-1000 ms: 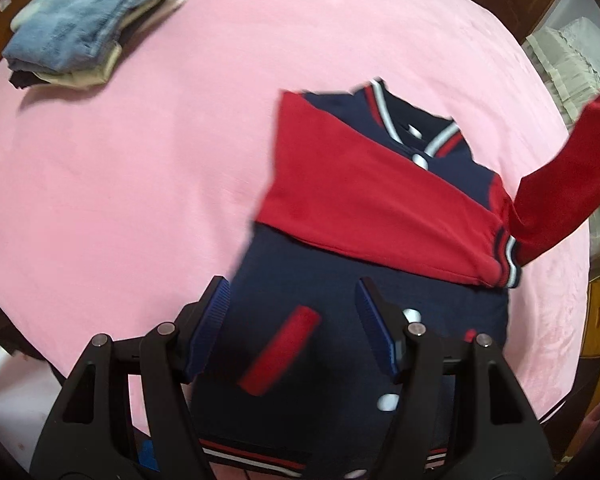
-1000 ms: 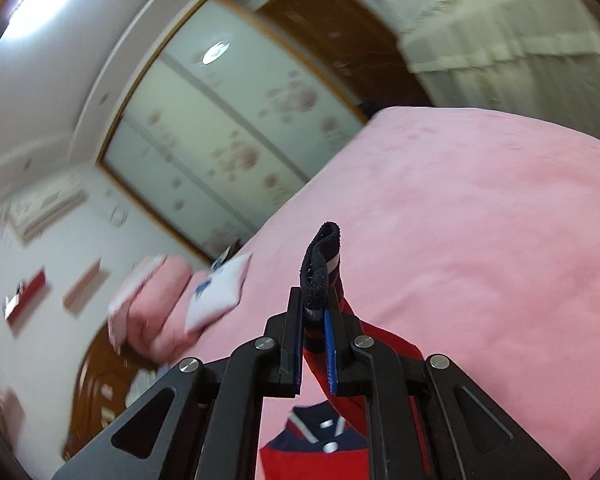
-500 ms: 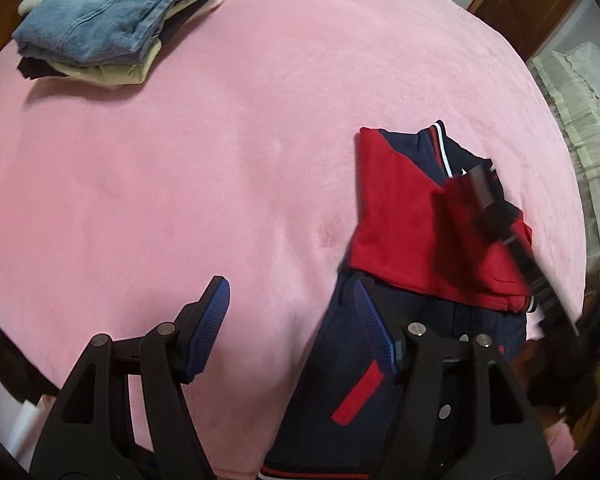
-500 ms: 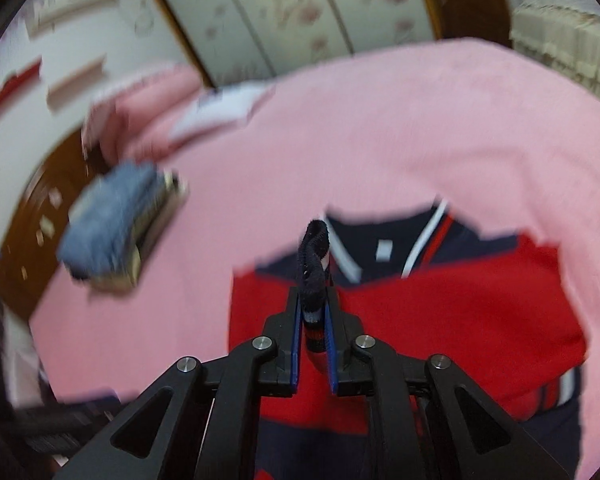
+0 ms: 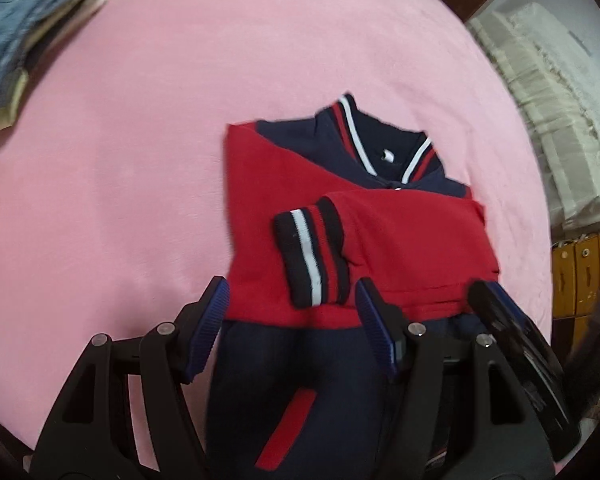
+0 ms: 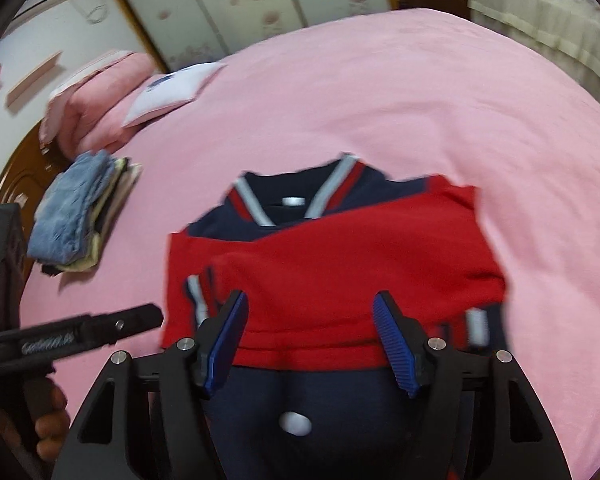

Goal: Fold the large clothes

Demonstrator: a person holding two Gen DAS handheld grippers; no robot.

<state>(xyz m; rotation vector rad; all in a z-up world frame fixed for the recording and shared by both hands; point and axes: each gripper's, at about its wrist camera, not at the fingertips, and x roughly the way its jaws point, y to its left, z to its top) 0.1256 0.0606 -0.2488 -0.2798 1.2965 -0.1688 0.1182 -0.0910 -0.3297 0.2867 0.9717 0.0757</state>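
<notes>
While the left wrist view looks down on a pink bed [image 5: 148, 128], the left gripper [image 5: 292, 332] hovers with jaws wide and empty over a navy and red jacket [image 5: 300, 392] lying near the bed's near edge. Both red sleeves are folded across its chest, one striped cuff [image 5: 310, 256] on top. Folded clothes [image 5: 28, 40] sit toward the far left corner. From the right wrist view, the right gripper [image 6: 314, 344] has just been opening its jaws; they stand wide above the sleeves, nothing between them.
</notes>
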